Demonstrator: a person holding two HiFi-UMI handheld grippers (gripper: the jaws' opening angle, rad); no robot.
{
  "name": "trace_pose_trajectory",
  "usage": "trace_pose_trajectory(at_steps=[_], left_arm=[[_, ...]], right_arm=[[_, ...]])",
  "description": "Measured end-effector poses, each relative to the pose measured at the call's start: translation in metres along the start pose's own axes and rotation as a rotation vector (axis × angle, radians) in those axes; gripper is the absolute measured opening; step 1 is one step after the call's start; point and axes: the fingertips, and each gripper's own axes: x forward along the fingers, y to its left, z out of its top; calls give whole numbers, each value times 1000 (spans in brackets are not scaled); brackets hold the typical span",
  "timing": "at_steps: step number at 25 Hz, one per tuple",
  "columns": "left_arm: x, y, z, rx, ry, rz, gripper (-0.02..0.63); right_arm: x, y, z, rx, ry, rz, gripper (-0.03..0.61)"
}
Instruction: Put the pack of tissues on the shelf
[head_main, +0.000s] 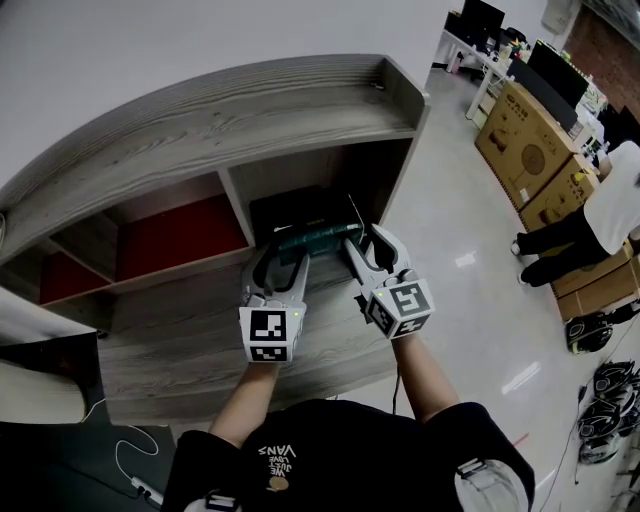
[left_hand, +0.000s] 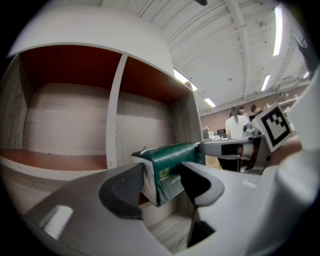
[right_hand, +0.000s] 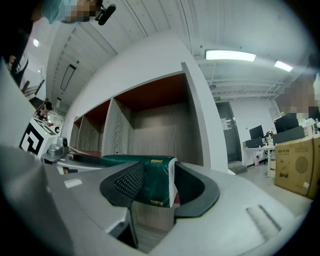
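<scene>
A dark green pack of tissues (head_main: 312, 240) is held level in front of the right-hand compartment of the wooden shelf (head_main: 210, 125). My left gripper (head_main: 287, 263) is shut on the pack's left end (left_hand: 165, 172), and my right gripper (head_main: 362, 250) is shut on its right end (right_hand: 152, 186). Both pairs of jaws press against the pack's sides. The pack hangs at the compartment's opening, with the compartment's dark inside behind it. In the left gripper view the right gripper's marker cube (left_hand: 274, 125) shows beyond the pack.
The shelf has red-backed compartments (head_main: 180, 235) to the left and a lower wooden board (head_main: 190, 330) under the grippers. Cardboard boxes (head_main: 525, 140) and a standing person (head_main: 590, 225) are on the glossy floor to the right. Cables (head_main: 125, 450) lie at lower left.
</scene>
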Motion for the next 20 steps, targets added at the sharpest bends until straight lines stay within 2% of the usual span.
trace_pose_trajectory(at_steps=[7,13,17,20], left_arm=[[-5,-2,-2,-19,-17,-33,267],[-21,0,-18,-37,4,-15,267],[-35,-2,-29,-53,28,-1,265],[-43,-4,-34,-64,33,9,214]], right_arm=[[-8,0,-5,17,1,2,187],[-24,2,-20,65,32,-37,187],[-31,8,-32,79,53,-33,186],[-33,15,-35,66,60,-19,171]])
